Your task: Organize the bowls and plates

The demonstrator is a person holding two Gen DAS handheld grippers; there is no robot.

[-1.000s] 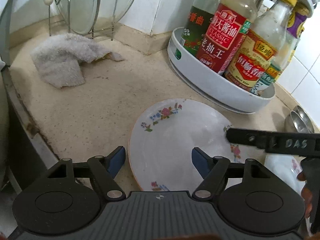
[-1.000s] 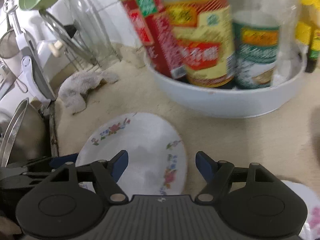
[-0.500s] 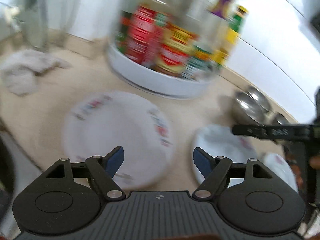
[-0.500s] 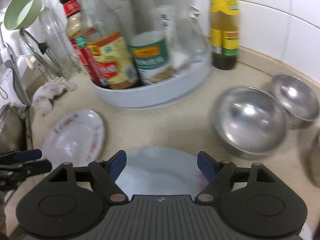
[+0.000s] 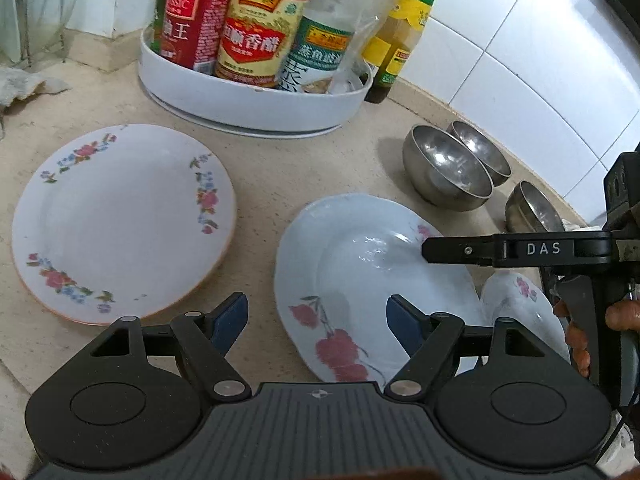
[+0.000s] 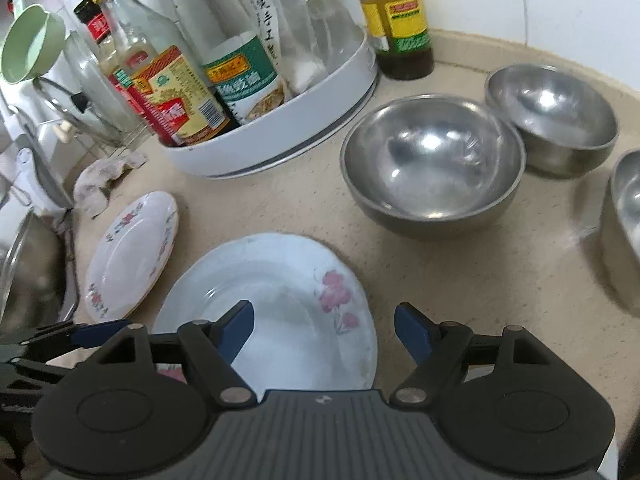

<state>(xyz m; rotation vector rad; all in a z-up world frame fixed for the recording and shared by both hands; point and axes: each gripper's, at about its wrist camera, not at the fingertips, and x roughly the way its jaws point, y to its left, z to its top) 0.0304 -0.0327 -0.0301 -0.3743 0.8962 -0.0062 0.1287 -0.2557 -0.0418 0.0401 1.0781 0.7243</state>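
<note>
The left gripper [image 5: 316,322] is hovering with its blue fingers spread wide apart, holding nothing, above the near rim of the pale plate [image 5: 372,288], the one printed with red flowers. The right gripper [image 6: 324,330] is hanging over the same pale plate [image 6: 280,300] from the other side, its fingers likewise gaping and gripping nothing; in the left view one of its black fingers [image 5: 460,250] is reaching in from the right across the plate's far part, though whether it is touching cannot be told. A hand [image 5: 600,328] is wrapping that gripper's handle at the right edge.

Just right of the pale plate, a small flowered dish [image 5: 524,312] is lying partly hidden behind the right gripper. To the left, a round floral plate [image 5: 120,220] is sitting flat on the beige counter [image 5: 280,168], a gap of counter between it and the pale plate.

Farther back on the right, three steel bowls are standing: a big bowl [image 6: 432,164] nearest the pale plate, a second bowl [image 6: 552,112] just behind it and seeming to touch, and a third bowl [image 6: 624,224] cut off at the edge.

Behind everything, a white tray [image 5: 256,108] is carrying sauce bottles [image 5: 256,28], with one yellow-labelled bottle [image 6: 400,20] standing on the counter beside it. A crumpled rag [image 6: 100,184] is lying at far left, near the wall.
</note>
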